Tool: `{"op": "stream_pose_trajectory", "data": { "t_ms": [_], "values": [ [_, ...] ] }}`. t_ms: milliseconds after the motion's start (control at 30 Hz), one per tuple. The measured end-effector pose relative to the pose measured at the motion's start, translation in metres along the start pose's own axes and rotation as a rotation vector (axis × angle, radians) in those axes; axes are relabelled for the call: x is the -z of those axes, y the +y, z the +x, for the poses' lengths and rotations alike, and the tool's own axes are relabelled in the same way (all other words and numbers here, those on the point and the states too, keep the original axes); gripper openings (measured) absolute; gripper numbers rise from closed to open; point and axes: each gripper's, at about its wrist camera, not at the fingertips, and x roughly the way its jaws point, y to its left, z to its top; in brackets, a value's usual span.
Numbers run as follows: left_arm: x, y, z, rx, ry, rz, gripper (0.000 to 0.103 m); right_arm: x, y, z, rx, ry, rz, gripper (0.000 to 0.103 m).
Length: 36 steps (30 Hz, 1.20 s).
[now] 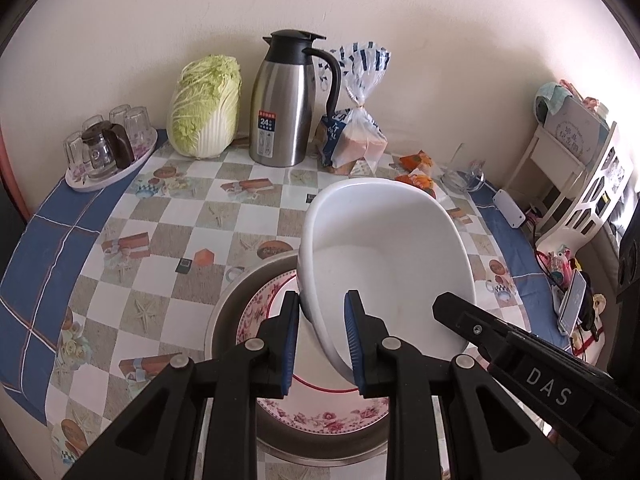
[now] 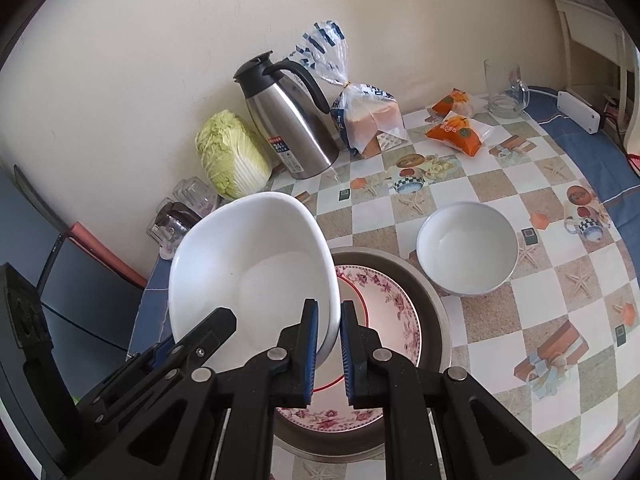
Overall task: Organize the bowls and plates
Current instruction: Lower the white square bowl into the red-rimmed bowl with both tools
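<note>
Big white bowl (image 1: 384,256) held up in the air, tipped on its side, smooth and shiny, nothing inside. Right above a flowery plate (image 1: 332,412) with pink roses and a red ring. Plate sitting inside a round gray metal pan (image 1: 228,308) on the counter (image 1: 160,240).

Left gripper (image 1: 322,344) clamped on the bowl's rim, one blue ridged pad inside the bowl and one outside. Right gripper (image 2: 329,344) clamped on the other side of the same rim, pads close together with the thin white edge between them. Black arms, silver pins, blue rubber pads on both.

Smaller white bowl (image 2: 466,250) standing upright on the counter just beside the pan, nothing in it, round and shiny.

Counter covered with a slick checkered cloth, tan and white squares with little pictures of starfish and gift boxes, blue around the edge.

Further back by the wall: a tall shiny steel jug (image 1: 284,108) with a black lid and handle, a leafy green cabbage (image 1: 206,108) just beside it, a clear bag of sliced bread (image 1: 352,136) tied at the top on the other side. Two orange snack packs (image 2: 456,128) near a clear glass mug (image 2: 506,94). Oval tray (image 1: 110,160) at the far left with upside-down glasses and a small glass pot on it.
</note>
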Motion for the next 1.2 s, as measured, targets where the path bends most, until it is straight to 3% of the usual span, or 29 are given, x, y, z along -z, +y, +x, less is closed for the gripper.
{"op": "stream_pose_trajectory", "data": {
  "t_ms": [600,1200],
  "values": [
    [0.006,0.010,0.022,-0.008,0.094,-0.034,0.024,0.007,-0.002,0.024,0.026,0.086,-0.005,0.014],
    [0.009,0.014,0.036,-0.014,0.158,-0.055,0.024,0.010,-0.004,0.032,0.039,0.117,0.002,0.015]
  ]
}}
